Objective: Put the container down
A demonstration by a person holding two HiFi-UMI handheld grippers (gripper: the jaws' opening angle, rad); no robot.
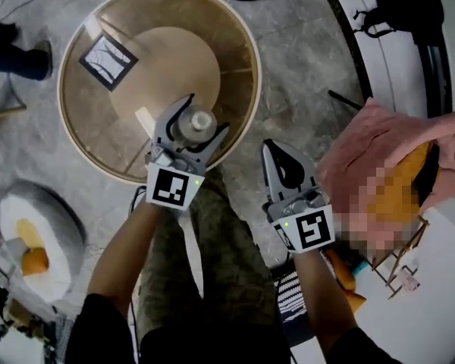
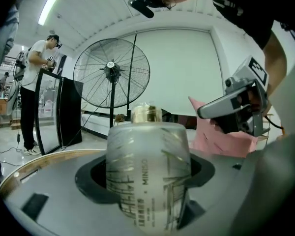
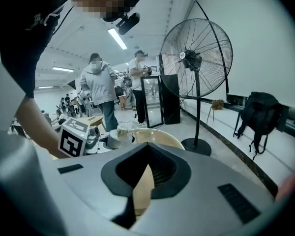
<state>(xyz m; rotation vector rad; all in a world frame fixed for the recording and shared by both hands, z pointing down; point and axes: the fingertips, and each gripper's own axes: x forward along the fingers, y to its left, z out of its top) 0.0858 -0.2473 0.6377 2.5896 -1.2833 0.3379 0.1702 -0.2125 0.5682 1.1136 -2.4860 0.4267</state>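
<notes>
L gripper (image 1: pixel 202 118) on container (image 2: pixel 155 136), label print (image 2: pixel 143 173) only in its view

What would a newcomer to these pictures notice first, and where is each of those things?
The frosted container with a gold cap draws the eye first. It is clamped upright in the left gripper, over the near edge of the round wooden table. Next comes the right gripper, shut and empty, to its right. A large standing fan fills the background of both gripper views.
</notes>
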